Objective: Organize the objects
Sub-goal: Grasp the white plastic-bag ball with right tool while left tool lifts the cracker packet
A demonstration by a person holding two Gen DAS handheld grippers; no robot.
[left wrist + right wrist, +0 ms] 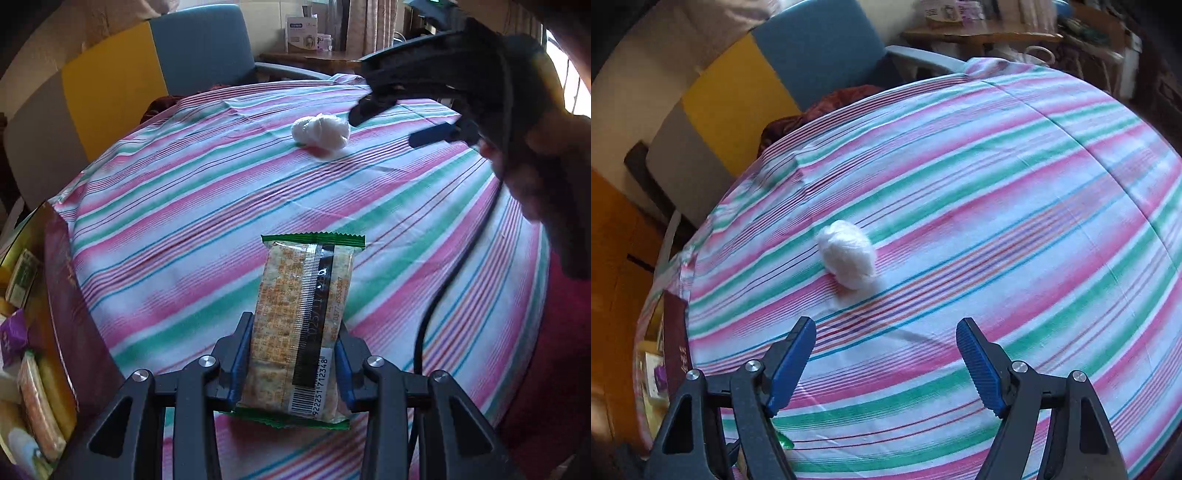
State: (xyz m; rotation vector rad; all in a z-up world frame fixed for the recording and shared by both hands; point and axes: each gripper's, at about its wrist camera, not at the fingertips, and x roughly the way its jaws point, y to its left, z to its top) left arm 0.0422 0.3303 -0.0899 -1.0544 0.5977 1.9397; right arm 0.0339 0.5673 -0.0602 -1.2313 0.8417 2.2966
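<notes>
My left gripper (pixel 293 354) is shut on a cracker packet (pixel 301 325) with green sealed ends and a barcode, held just above the striped tablecloth (pixel 184 206). A crumpled white tissue ball (pixel 320 133) lies farther back on the cloth; it also shows in the right wrist view (pixel 848 258). My right gripper (pixel 886 350) is open and empty, hovering above the cloth a little short of the tissue ball. In the left wrist view the right gripper (pixel 391 122) shows at the upper right, open, just right of the tissue.
A dark red box (pixel 74 314) with several snack packets inside stands at the left table edge; it also shows in the right wrist view (pixel 676 332). A blue and yellow chair (pixel 155 66) stands behind the table. A side table with boxes (pixel 306 37) is at the back.
</notes>
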